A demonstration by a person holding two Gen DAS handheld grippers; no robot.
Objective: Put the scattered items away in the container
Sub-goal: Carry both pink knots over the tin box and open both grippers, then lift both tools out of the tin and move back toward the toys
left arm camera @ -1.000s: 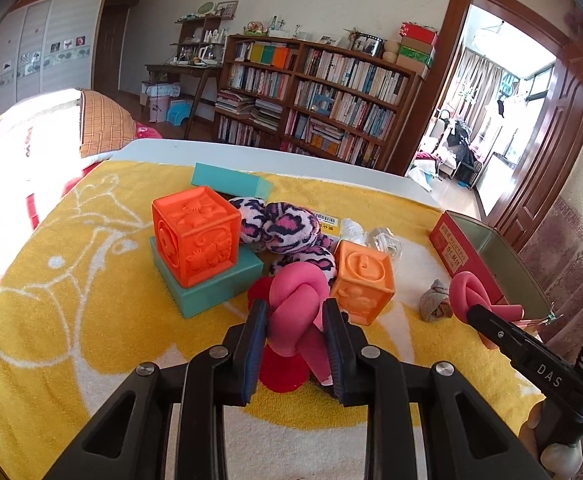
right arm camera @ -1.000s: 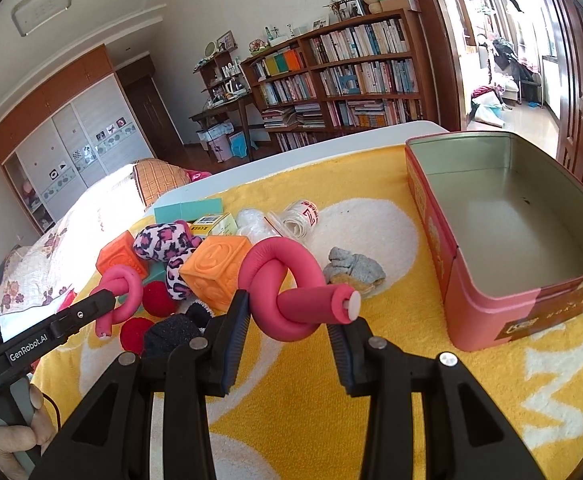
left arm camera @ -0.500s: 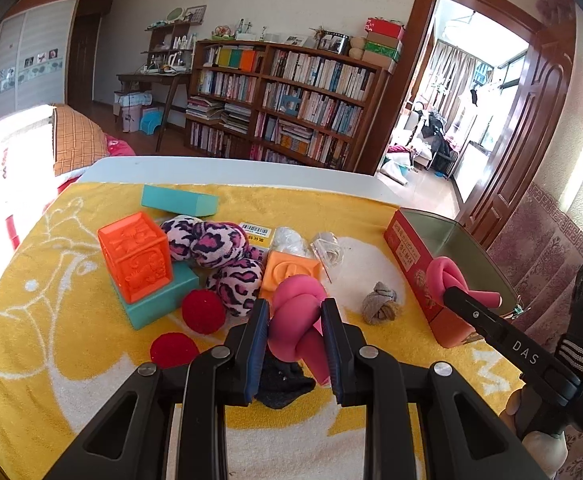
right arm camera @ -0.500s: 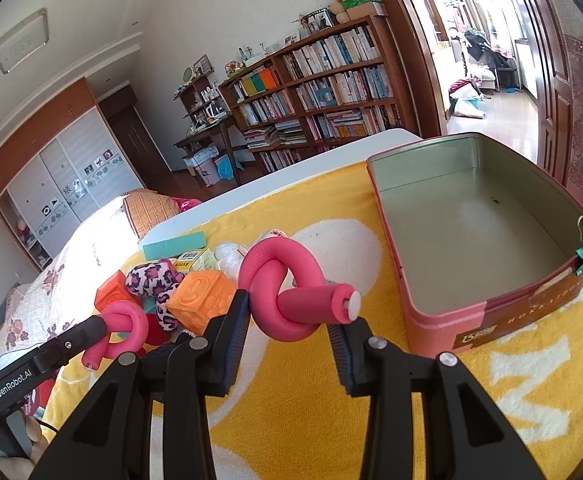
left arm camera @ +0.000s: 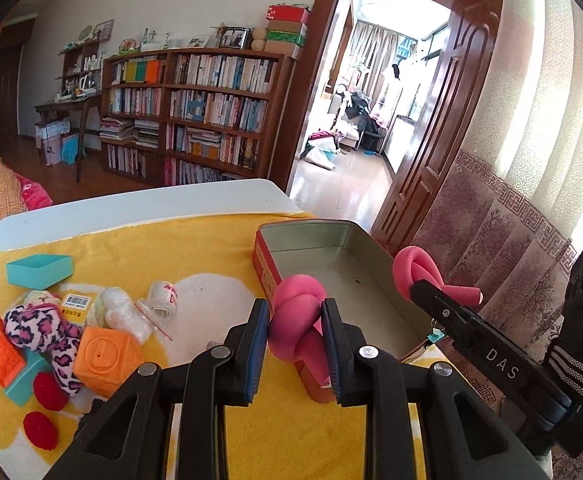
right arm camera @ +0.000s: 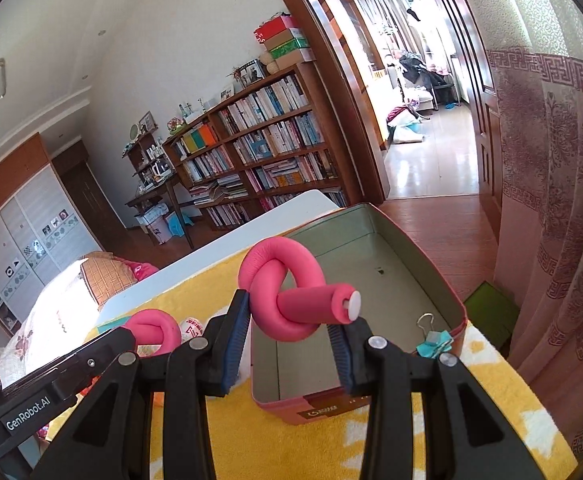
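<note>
Right wrist view shows both grippers (right arm camera: 287, 334) squeezing pink knots (right arm camera: 287, 292) over the tin (right arm camera: 423, 264) at twelve o'clock; letting go comes next.

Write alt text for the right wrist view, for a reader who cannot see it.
The right tool grips a knotted pink foam roller above the near end of an open, empty red tin on a yellow towel. At lower left the left tool carries a second pink foam roller; a bookshelf stands behind.
</note>
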